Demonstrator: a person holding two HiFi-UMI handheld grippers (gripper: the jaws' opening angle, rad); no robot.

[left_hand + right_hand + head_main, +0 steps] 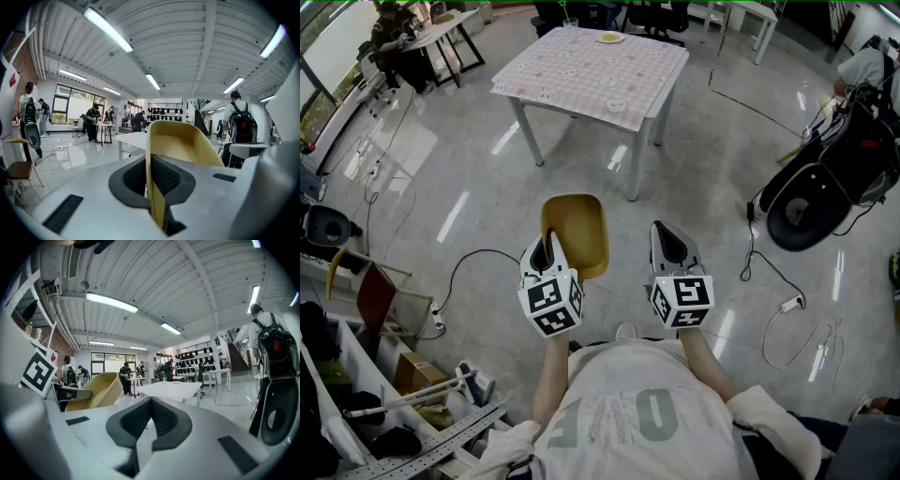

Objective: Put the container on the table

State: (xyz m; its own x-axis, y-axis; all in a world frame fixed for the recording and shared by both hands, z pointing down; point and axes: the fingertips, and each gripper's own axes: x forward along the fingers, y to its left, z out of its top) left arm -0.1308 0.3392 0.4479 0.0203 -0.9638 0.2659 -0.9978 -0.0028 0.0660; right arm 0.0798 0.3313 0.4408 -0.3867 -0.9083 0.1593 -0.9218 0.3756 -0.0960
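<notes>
Where the container is: the container (577, 234) hangs in the air over the grey floor (469, 150) at the centre of the head view, not yet on the table (581, 70).
Container from its gripper: it reaches away from the left gripper (546, 248) toward the top of the frame. Its long axis runs up-frame, roughly at the table. Only the near left wall is in the jaws, so most of the tub sticks out beyond them.
Container from table: well apart, with open floor between them. The table fills the upper middle of the head view. In the left gripper view the tabletop (133, 138) shows small, just left of the container (183, 145).
Nearer hand: the left, which carries it. The right gripper (668, 246) is near the tub's right edge and not touching it.
Left gripper (151, 183): clamped on the container wall, which stands edge-on between the black pads.
Right gripper (140, 427): jaws together with nothing between them. The container (93, 390) sits off at the left of its view.
Look of the container: a mustard-yellow oblong tub with rounded corners and a thin, smooth wall. Its open side faces the head camera, and it appears empty. I judge it light and stiff.
Table: white legs and a pale patterned cloth, with a small plate (610, 38) at the far edge.
Coming move, as a judgement: carry the tub up-frame until it is over the cloth, then lower it.
</notes>
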